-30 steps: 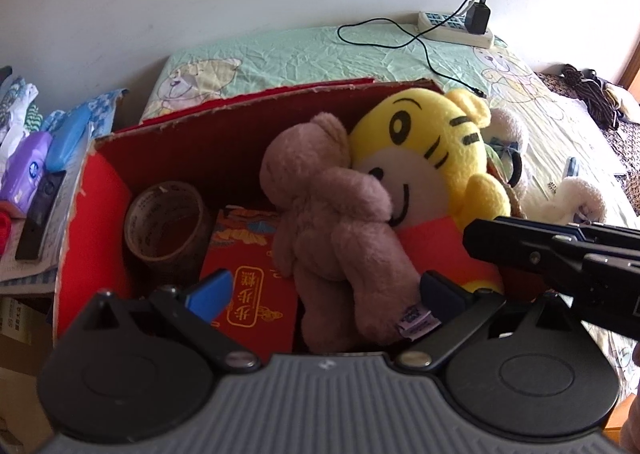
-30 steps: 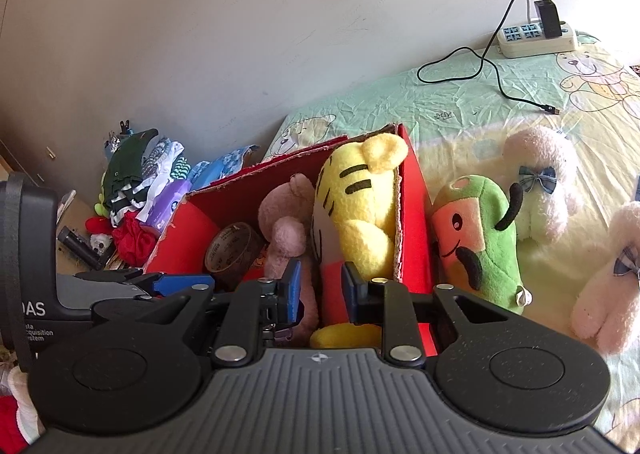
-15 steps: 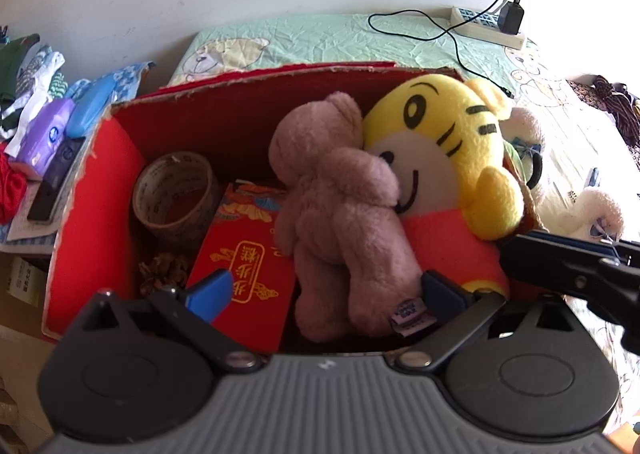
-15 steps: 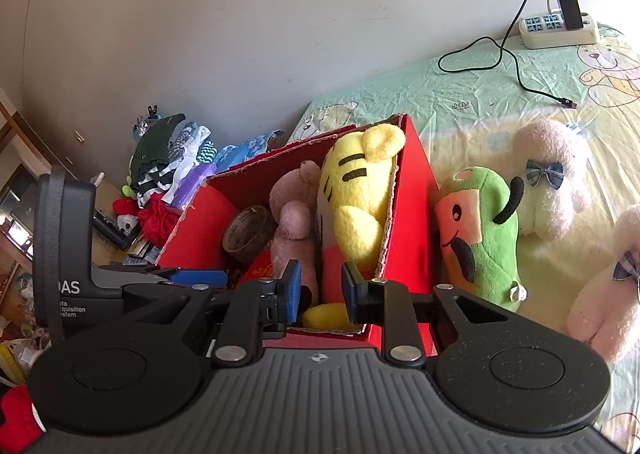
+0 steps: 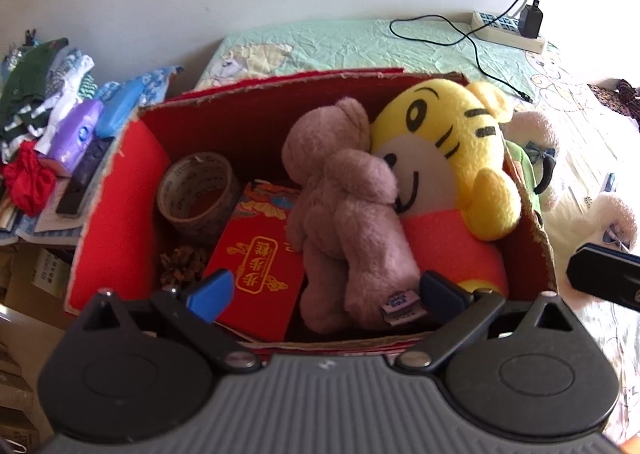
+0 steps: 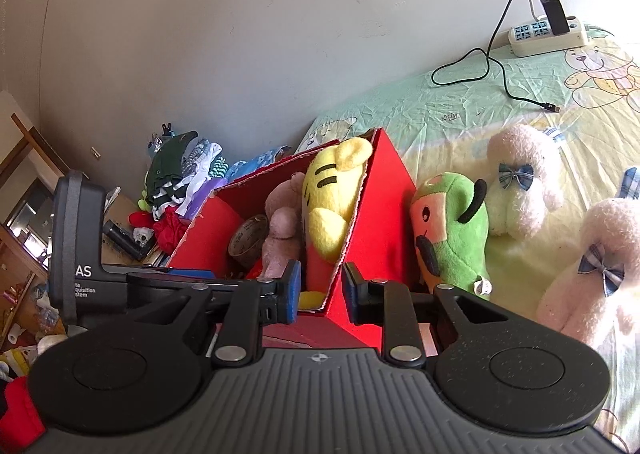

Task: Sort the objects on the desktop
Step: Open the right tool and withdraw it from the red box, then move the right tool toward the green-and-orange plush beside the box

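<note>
Red cardboard box [image 5: 120,189] on bed [image 6: 460,109], at 12 o'clock of left tongs [image 5: 324,292]; held brown plush bear [image 5: 344,209], yellow tiger plush [image 5: 448,157], tape roll [image 5: 196,189], red envelope [image 5: 256,278], pine cone [image 5: 182,268]. Left tongs spread wide, empty, poised over box's near edge; bear's feet between the fingers, not gripped. Right tongs [image 6: 320,288] part-open, gripping nothing, straddling box's near corner. Green plush [image 6: 452,230] at 1 o'clock of right tongs, just outside box wall. Two white plush bears [image 6: 520,181] at 2 o'clock.
</note>
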Demonstrator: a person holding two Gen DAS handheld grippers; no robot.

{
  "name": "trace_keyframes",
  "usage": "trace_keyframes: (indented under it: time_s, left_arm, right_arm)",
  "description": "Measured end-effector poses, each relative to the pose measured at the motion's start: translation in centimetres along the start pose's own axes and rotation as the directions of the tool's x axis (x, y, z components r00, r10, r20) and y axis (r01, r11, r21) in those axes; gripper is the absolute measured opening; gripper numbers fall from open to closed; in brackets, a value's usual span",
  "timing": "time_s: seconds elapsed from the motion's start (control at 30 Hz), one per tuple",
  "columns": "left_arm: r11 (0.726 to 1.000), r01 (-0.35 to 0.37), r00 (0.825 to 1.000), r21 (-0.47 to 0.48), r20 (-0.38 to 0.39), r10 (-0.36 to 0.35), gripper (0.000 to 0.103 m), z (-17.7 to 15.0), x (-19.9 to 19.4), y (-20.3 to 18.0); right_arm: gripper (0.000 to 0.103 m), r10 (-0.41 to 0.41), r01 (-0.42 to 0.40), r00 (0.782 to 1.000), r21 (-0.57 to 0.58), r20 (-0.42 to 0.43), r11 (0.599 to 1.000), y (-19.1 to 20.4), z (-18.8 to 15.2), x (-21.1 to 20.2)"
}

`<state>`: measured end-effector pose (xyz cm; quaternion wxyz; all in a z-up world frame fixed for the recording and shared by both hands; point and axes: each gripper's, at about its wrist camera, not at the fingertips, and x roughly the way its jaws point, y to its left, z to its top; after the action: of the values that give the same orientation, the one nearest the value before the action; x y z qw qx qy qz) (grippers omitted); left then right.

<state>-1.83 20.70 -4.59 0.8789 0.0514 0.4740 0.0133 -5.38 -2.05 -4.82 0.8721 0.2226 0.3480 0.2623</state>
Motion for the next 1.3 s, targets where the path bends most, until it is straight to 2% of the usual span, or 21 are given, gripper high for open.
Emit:
trace_keyframes:
  time_s: [0.13, 0.23, 0.4, 0.53, 0.7, 0.83, 1.03, 1.17, 1.3]
  left_arm:
    - [0.999, -0.029, 0.999, -0.017, 0.039, 0.03, 0.1, 0.1, -1.6, -0.6]
    - [1.0, -0.011, 0.997, -0.021, 0.073, 0.013, 0.099, 0.2, -3.0, -1.6]
    - [0.998, 0.05, 0.988, 0.031, 0.145, -0.054, 0.099, 0.2, -5.2, -5.1]
    - [0.987, 0.128, 0.975, 0.102, 0.172, -0.144, 0.099, 0.1, -6.2, -8.8]
    - [0.96, 0.202, 0.96, 0.193, 0.153, -0.233, 0.099, -0.4, -5.9, -13.3]
    - [0.939, 0.253, 0.955, 0.233, 0.097, -0.282, 0.099, -1.3, -4.9, -16.2]
    - [0.928, 0.301, 0.95, 0.219, 0.016, -0.312, 0.098, -1.8, -2.7, -18.3]
    - [0.926, 0.294, 0.952, 0.236, 0.011, -0.305, 0.098, -2.0, -2.0, -19.5]
    - [0.925, 0.305, 0.95, 0.227, -0.003, -0.313, 0.098, -2.2, -1.6, -19.9]
  right_arm:
    - [0.026, -0.009, 0.009, 1.0, 0.018, 0.005, 1.0, -1.6, 0.0, -1.2]
    - [0.026, -0.022, 0.022, 1.0, 0.037, 0.007, 0.999, -3.2, -0.2, -2.1]
    - [0.026, -0.069, 0.068, 0.998, 0.106, 0.006, 0.992, -6.8, -0.7, -4.0]
    - [0.027, -0.107, 0.102, 0.994, 0.182, 0.017, 0.978, -9.8, -1.0, -5.8]
    - [0.027, -0.162, 0.15, 0.986, 0.265, 0.024, 0.952, -13.0, -1.4, -7.7]
    - [0.028, -0.187, 0.168, 0.982, 0.338, 0.024, 0.926, -15.5, -1.8, -8.7]
    - [0.028, -0.202, 0.184, 0.979, 0.389, 0.005, 0.902, -17.9, -2.0, -9.1]
    - [0.029, -0.185, 0.175, 0.982, 0.431, -0.019, 0.885, -19.0, -2.0, -8.7]
    - [0.032, -0.172, 0.155, 0.985, 0.424, 0.001, 0.892, -19.2, -1.0, -8.6]
